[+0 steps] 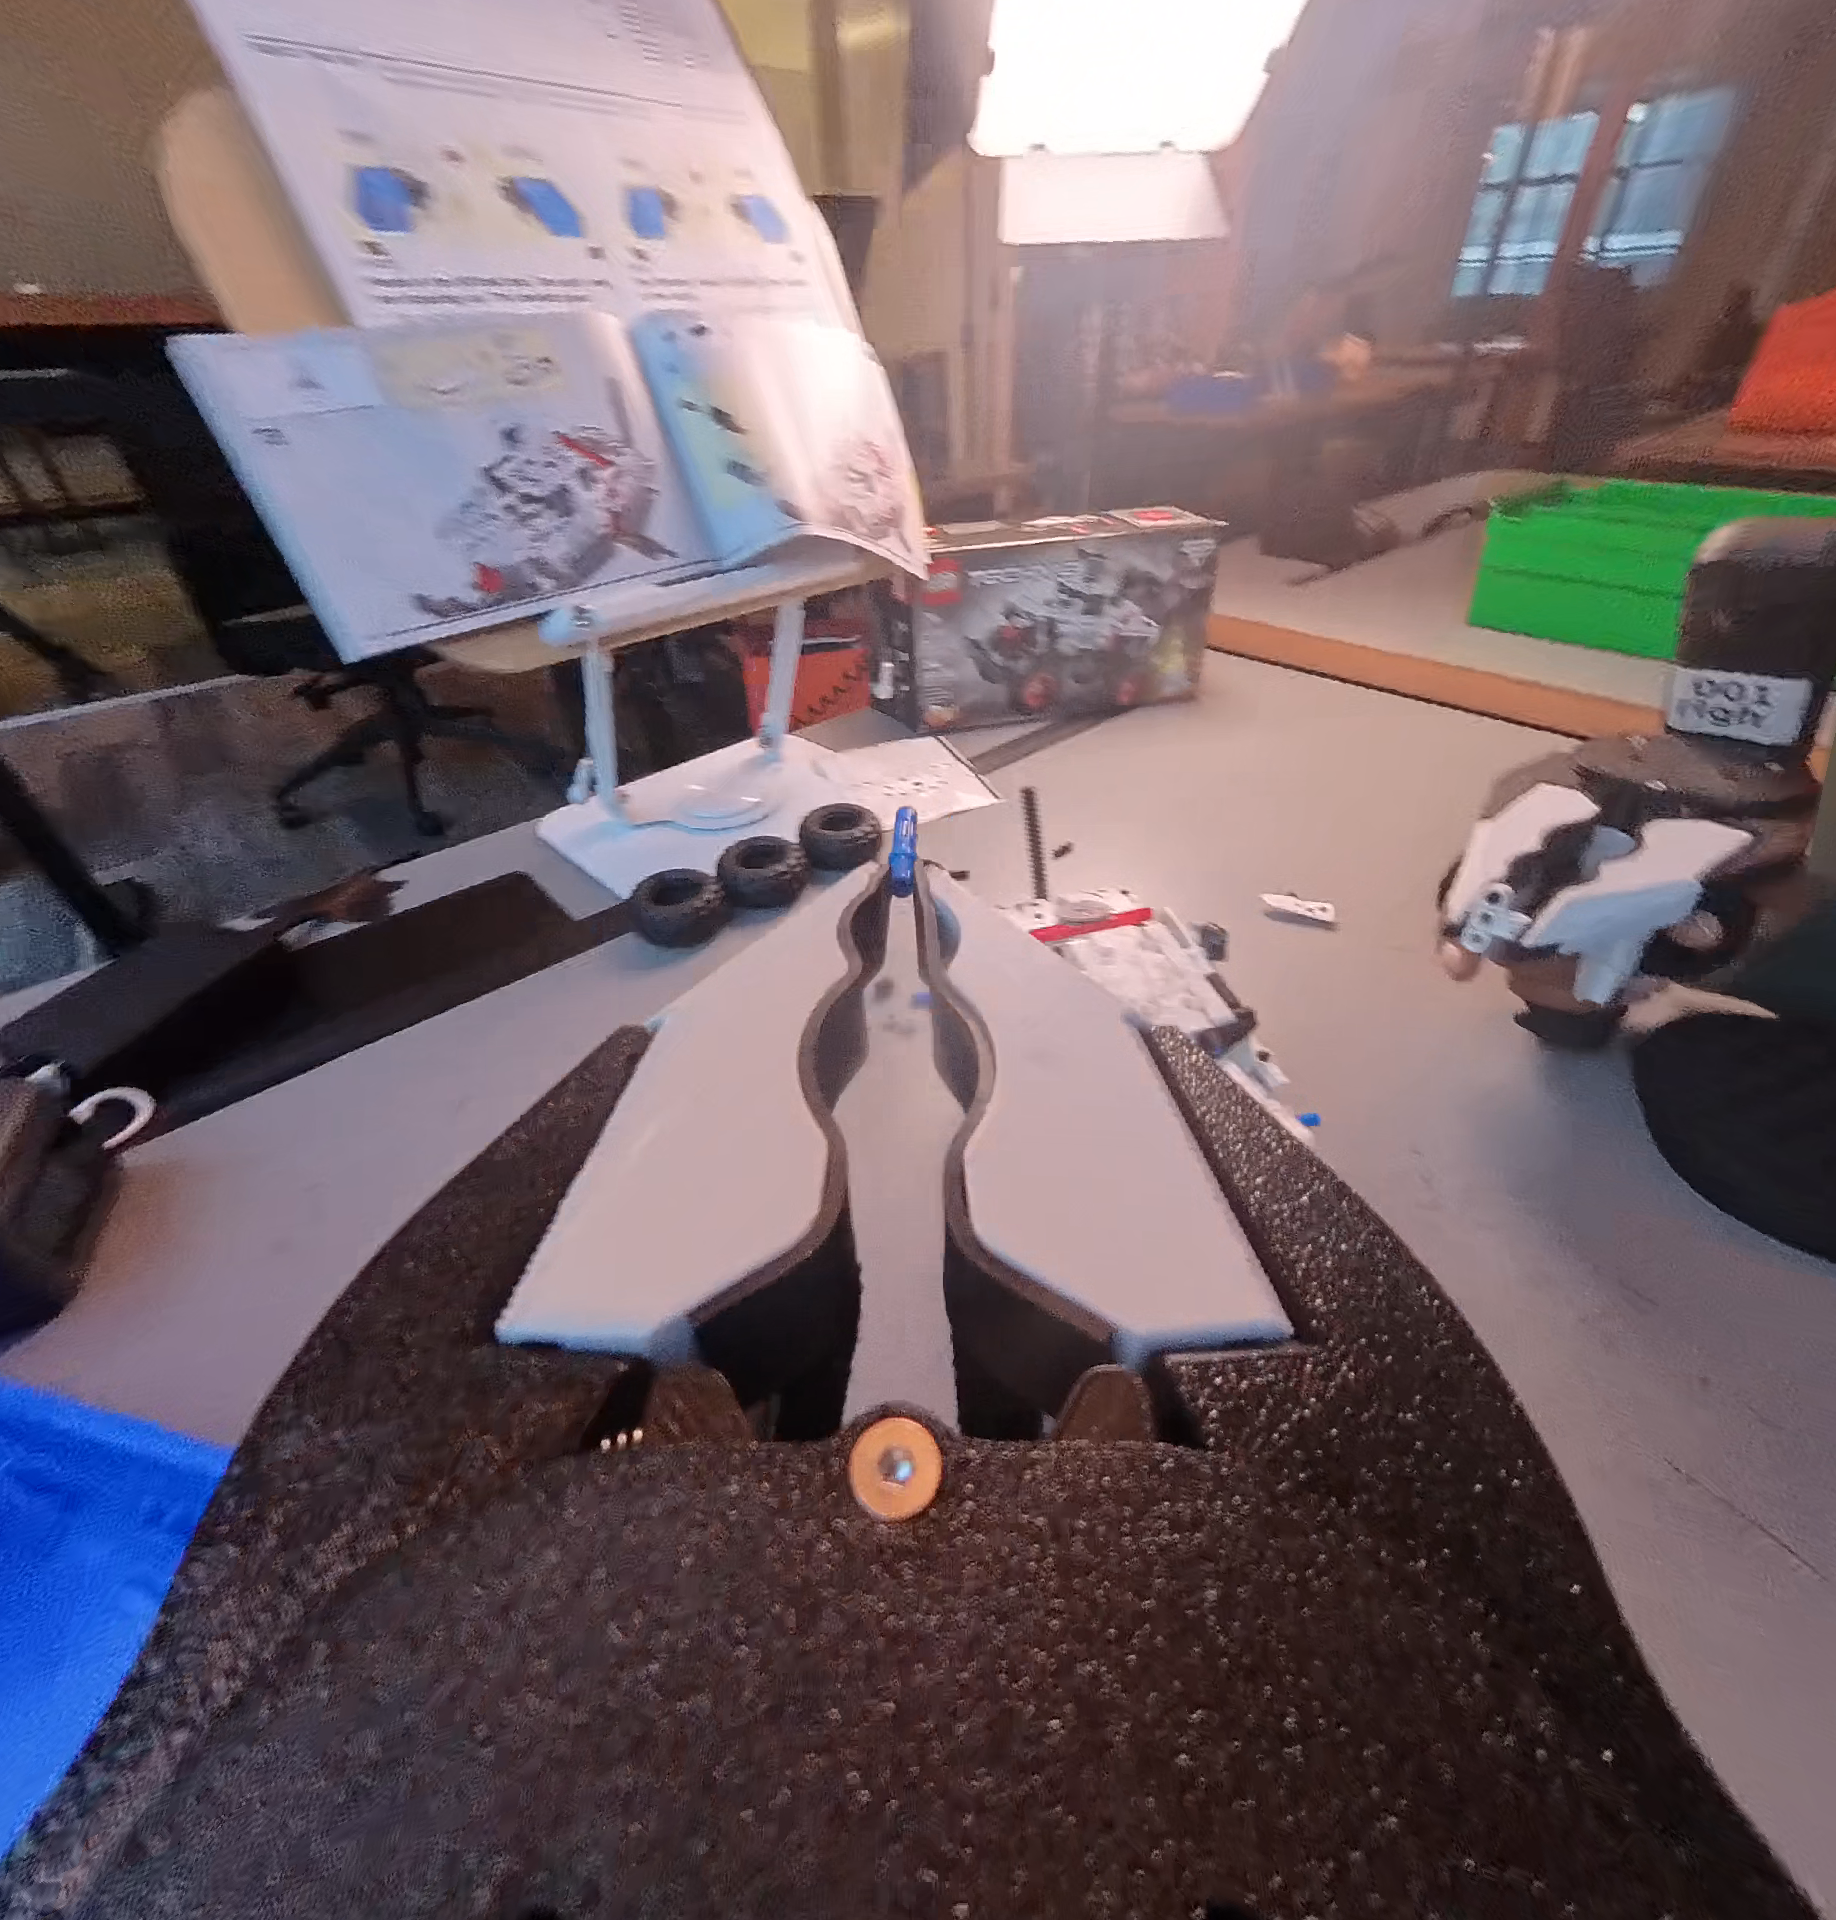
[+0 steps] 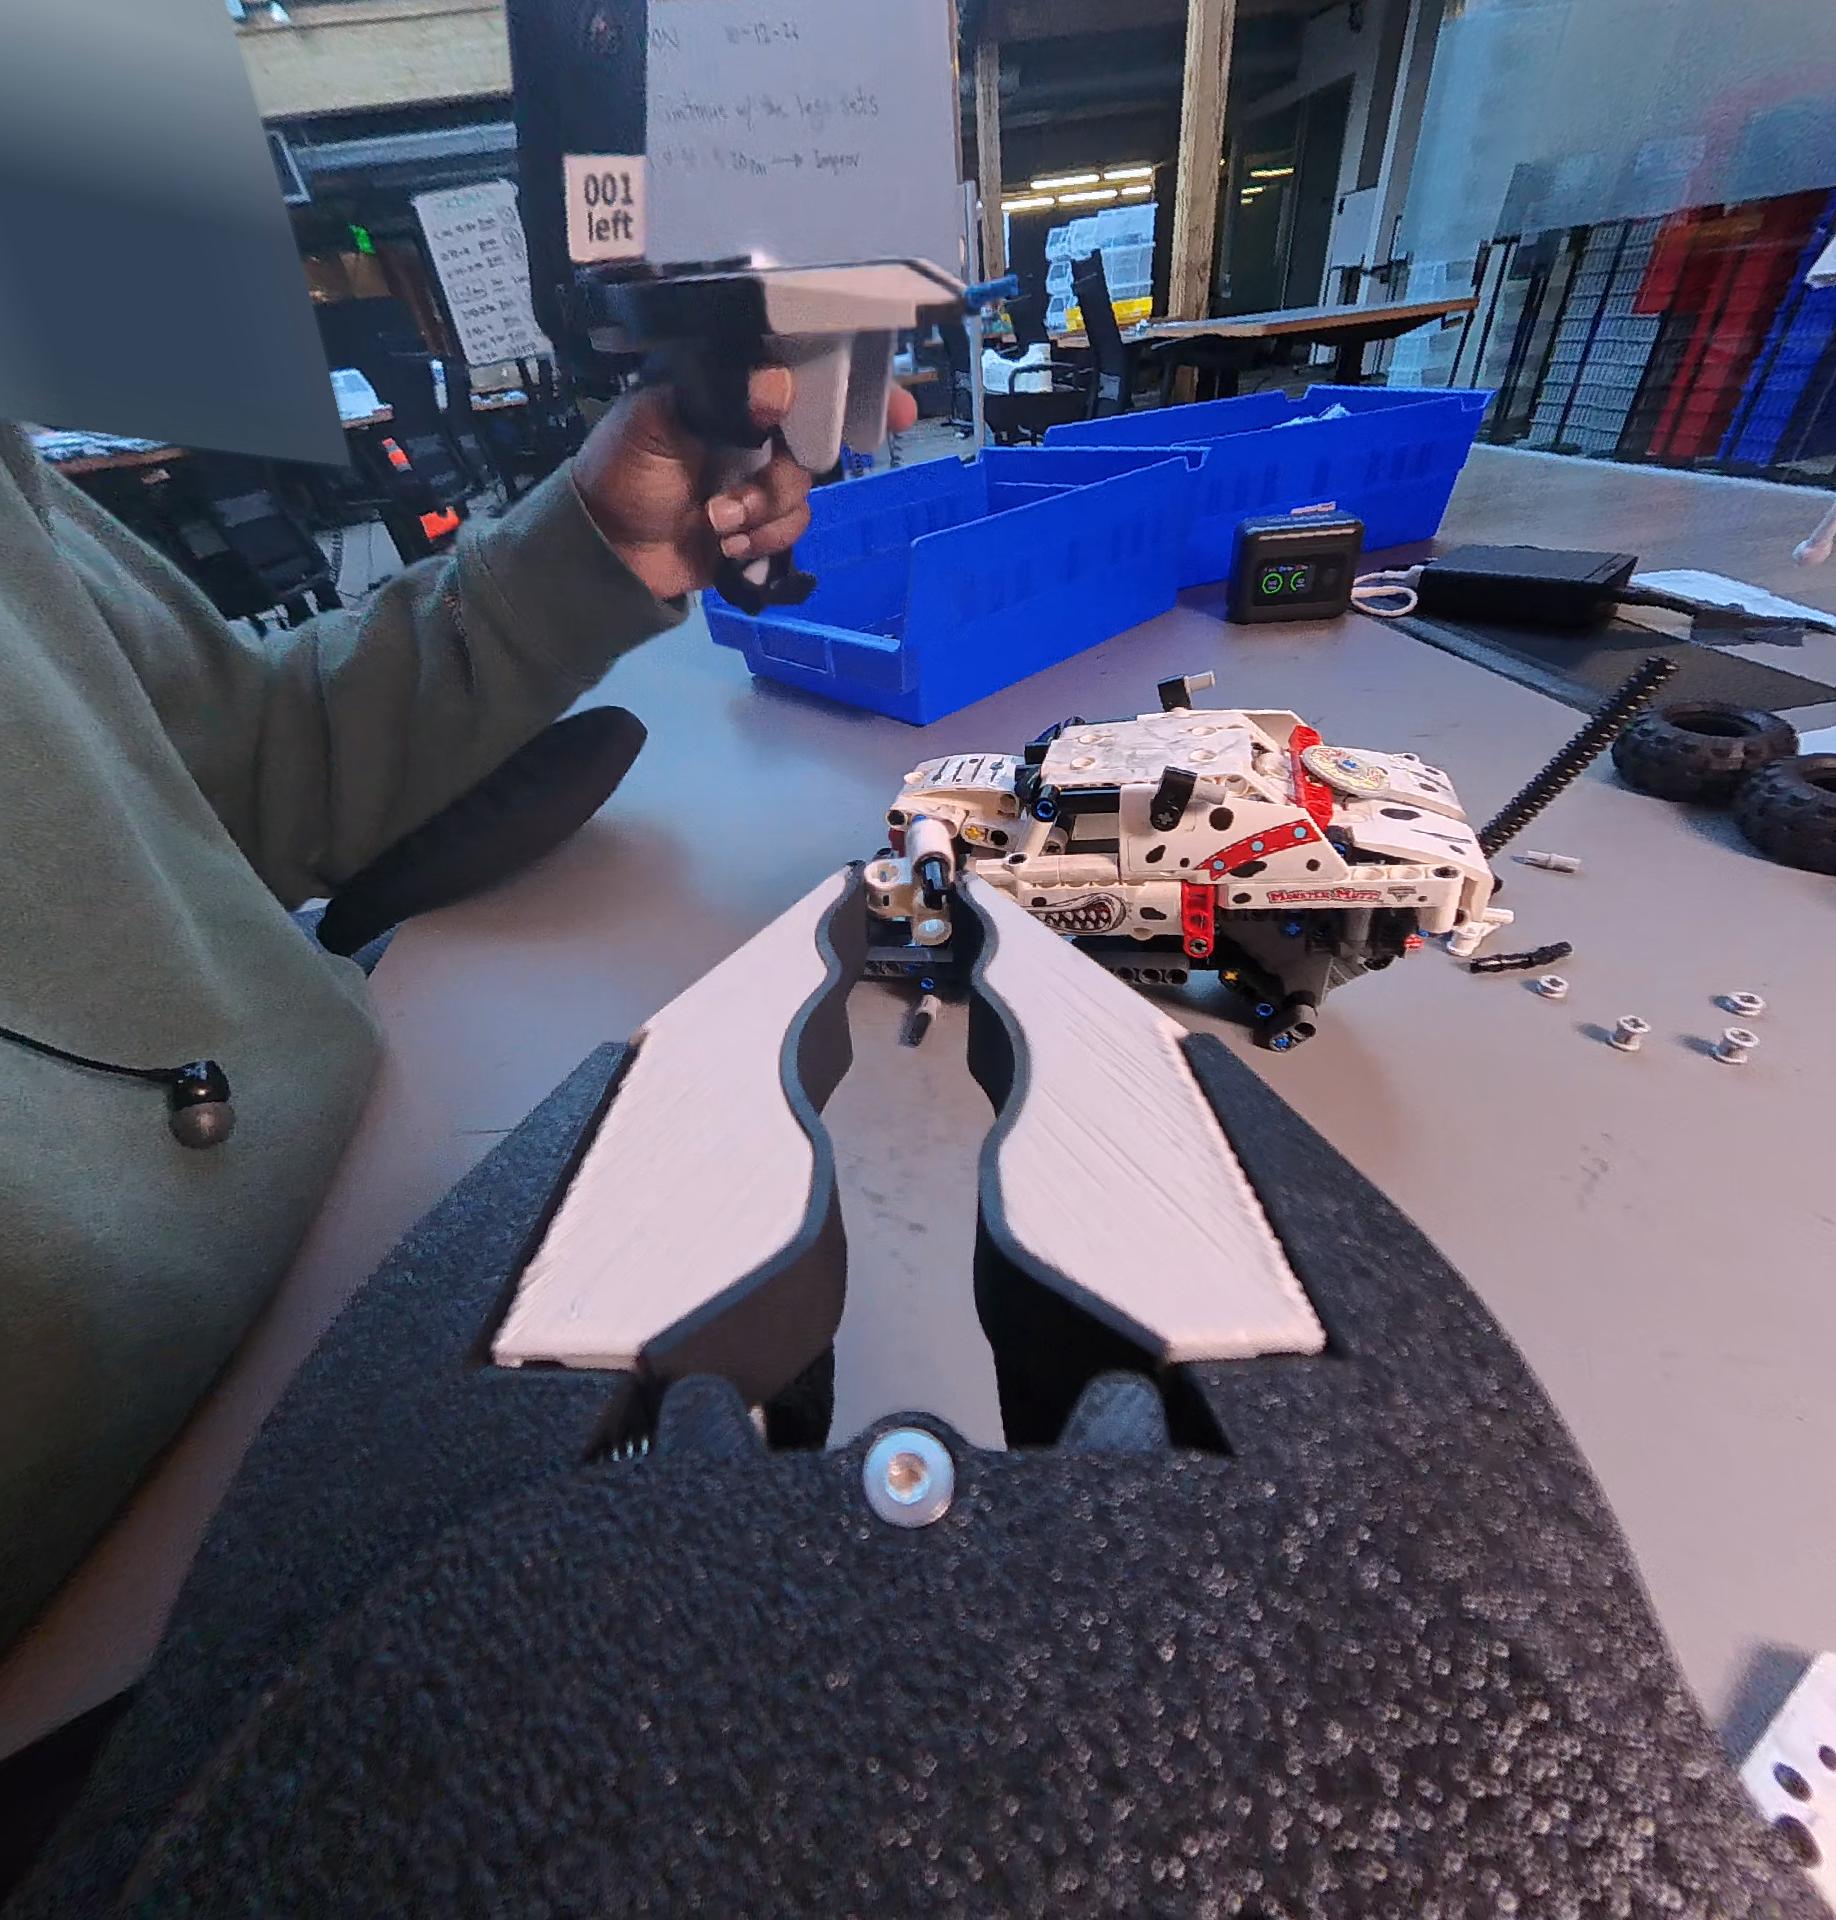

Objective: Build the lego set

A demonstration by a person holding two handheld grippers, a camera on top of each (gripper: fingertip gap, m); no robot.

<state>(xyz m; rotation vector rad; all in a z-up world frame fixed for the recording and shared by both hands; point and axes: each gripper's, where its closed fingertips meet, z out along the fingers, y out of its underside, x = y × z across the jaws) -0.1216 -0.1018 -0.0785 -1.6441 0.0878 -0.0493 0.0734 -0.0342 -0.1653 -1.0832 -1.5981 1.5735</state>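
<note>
My left gripper point(image 1: 901, 883) is shut on a small blue pin point(image 1: 901, 847) at its very tips. In the right wrist view it point(image 2: 971, 293) is held high above the table by a hand. The white spotted lego truck point(image 2: 1205, 831) has no wheels and sits on the grey table point(image 2: 1516, 1195). In the left wrist view it point(image 1: 1132, 961) is partly hidden behind my right finger. My right gripper point(image 2: 909, 883) is shut on a small light connector piece with a black pin point(image 2: 898, 883), right at the truck's near end. I cannot tell if the piece touches the truck.
Three black tyres point(image 1: 758, 873) lie in a row near an instruction booklet on a white stand point(image 1: 540, 488). The lego box point(image 1: 1059, 634) stands behind. Blue bins point(image 2: 997, 561), a black toothed rod point(image 2: 1579, 753), small grey bushes point(image 2: 1631, 1032) and a loose pin point(image 2: 919, 1018) lie around the truck. Some 25 cm of space lies between my two pairs of fingers.
</note>
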